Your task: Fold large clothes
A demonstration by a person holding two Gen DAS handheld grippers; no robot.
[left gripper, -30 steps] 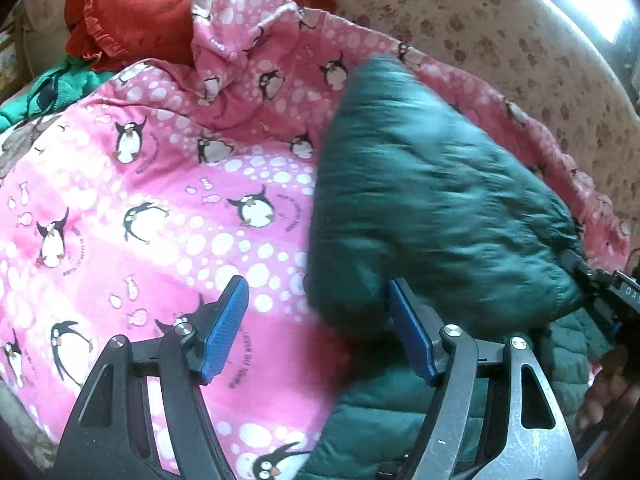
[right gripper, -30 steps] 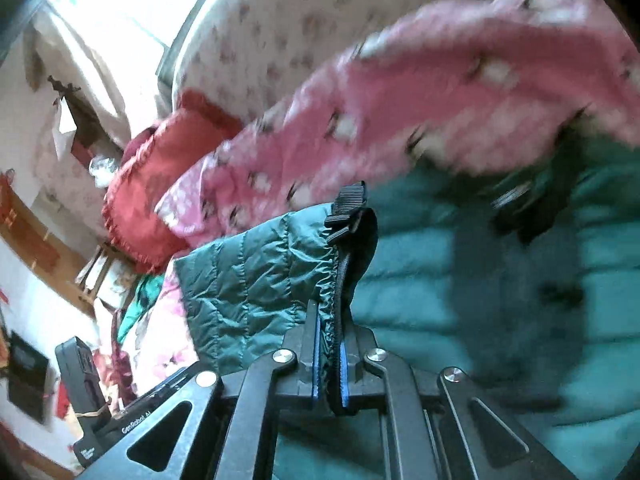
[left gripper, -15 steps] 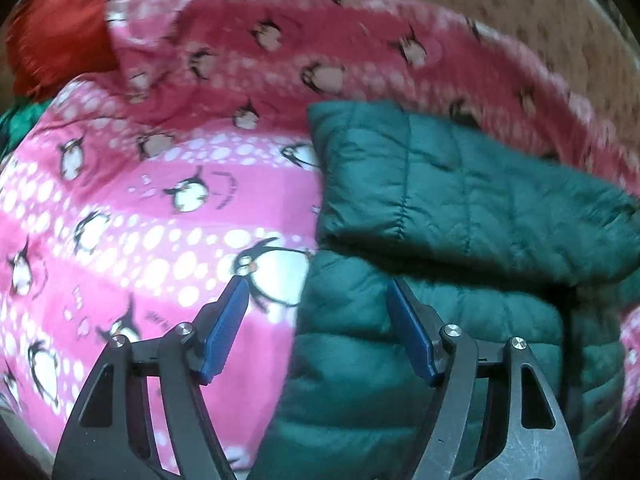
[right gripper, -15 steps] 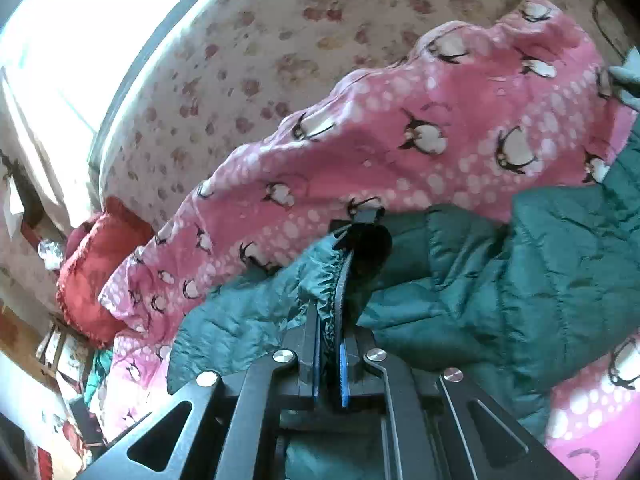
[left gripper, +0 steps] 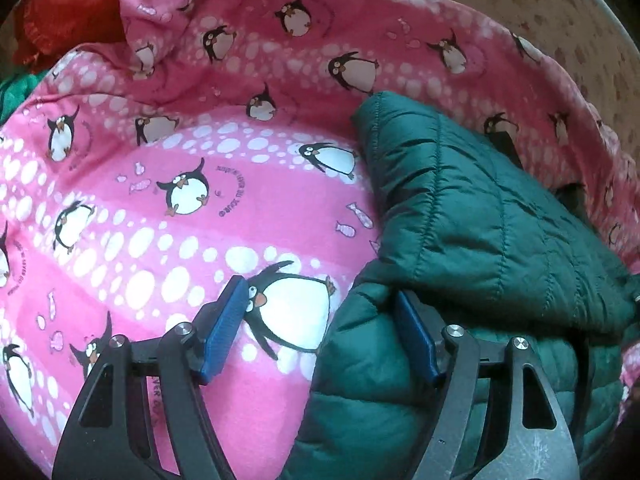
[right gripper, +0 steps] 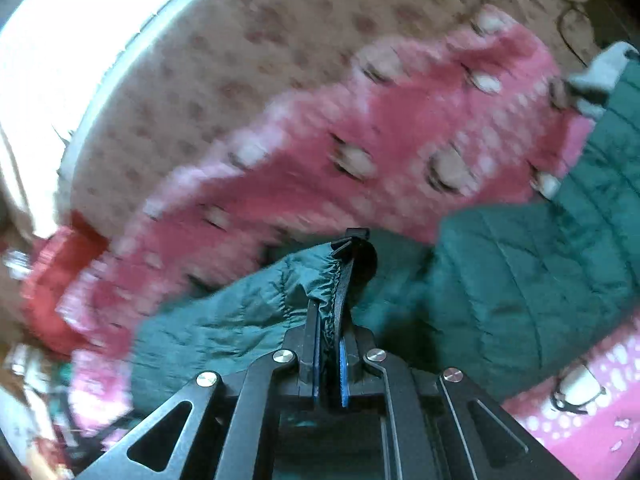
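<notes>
Green jacket (left gripper: 480,216): right tongs (right gripper: 330,344) clamp its cuff, left tongs (left gripper: 320,336) gape; blanket lettering unreadable.

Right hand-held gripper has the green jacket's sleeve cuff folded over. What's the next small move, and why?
Probably open the right hand-held gripper and let the cuff drop. The sleeve already lies folded across the green jacket on the pink penguin blanket. The left hand-held gripper hangs open over the jacket's edge, gripping nothing.
</notes>
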